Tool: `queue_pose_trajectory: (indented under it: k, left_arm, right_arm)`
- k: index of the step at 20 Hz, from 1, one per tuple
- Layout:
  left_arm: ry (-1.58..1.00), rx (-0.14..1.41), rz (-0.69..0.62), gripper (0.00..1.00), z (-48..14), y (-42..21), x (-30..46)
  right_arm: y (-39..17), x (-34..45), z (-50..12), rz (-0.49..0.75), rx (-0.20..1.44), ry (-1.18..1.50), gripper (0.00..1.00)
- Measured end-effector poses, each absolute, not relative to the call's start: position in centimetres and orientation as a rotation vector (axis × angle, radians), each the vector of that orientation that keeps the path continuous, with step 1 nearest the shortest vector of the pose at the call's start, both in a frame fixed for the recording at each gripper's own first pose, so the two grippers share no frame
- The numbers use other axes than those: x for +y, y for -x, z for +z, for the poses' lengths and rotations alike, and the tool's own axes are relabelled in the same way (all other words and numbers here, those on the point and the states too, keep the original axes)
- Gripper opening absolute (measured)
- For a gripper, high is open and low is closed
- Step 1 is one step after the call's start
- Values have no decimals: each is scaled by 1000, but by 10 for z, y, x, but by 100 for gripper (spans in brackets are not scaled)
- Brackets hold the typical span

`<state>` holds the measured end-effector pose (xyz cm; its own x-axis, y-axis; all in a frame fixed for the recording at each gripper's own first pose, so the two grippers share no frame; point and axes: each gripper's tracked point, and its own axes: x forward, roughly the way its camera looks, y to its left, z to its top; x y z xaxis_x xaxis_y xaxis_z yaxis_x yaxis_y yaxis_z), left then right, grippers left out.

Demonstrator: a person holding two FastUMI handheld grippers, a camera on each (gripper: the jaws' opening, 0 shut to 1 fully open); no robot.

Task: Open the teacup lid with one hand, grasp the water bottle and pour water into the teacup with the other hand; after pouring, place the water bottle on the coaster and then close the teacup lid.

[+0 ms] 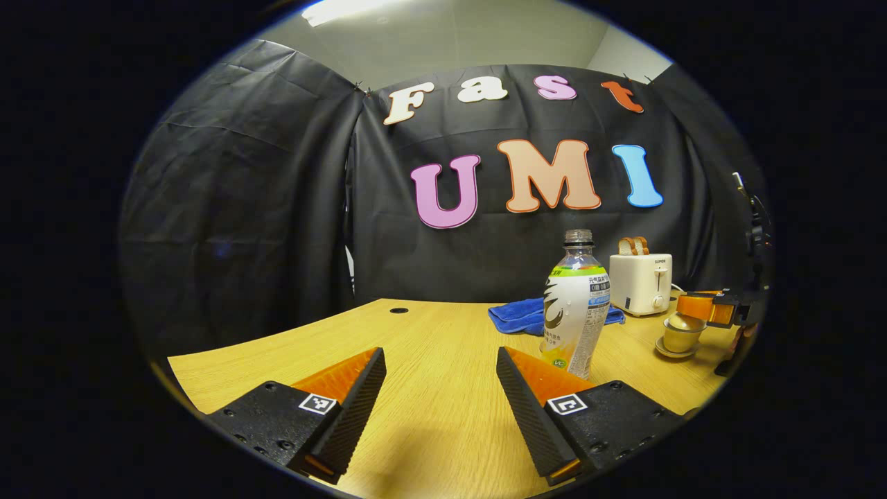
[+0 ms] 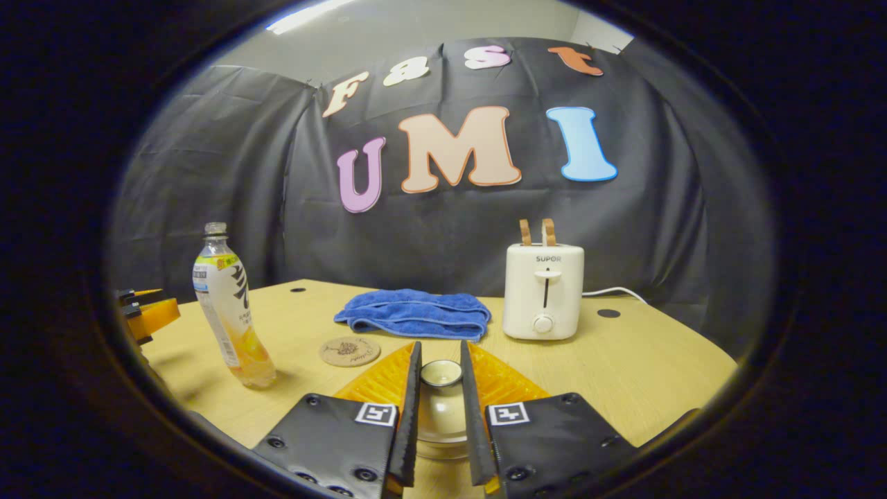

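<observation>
The water bottle [image 1: 575,305], clear with a white and green label and some yellowish liquid at the bottom, stands upright on the wooden table [image 1: 443,416]. My left gripper [image 1: 440,353] is open just short of it, the bottle a little beyond its right finger. In the right gripper view the bottle [image 2: 225,305] stands far left, the round cork coaster [image 2: 350,351] beside it. My right gripper [image 2: 440,353] is shut on the knob of the teacup lid [image 2: 441,373], which sits on the pale teacup [image 2: 440,419]. The left gripper view shows the teacup [image 1: 682,336] on its saucer under the right gripper [image 1: 693,308].
A folded blue cloth [image 2: 416,313] lies at the back middle of the table. A white toaster [image 2: 544,291] with two bread slices stands to its right, its cord running off behind. The left gripper [image 2: 149,312] shows at the left edge. Black cloth walls close the booth.
</observation>
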<state>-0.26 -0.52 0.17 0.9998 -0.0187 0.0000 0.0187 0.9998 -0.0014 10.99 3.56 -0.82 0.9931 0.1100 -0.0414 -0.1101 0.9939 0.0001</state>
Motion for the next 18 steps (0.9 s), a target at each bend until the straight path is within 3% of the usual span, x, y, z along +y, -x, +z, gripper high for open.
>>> queue_pose_trajectory:
  k: [8,18]
  left_arm:
    - [3,-2,-83,95,3,1,-19]
    - [12,-11,-449,93,3,7,-84]
  right_arm:
    - [-96,22,-3,53,8,2,35]
    - [-56,-13,-1,-23,3,2,35]
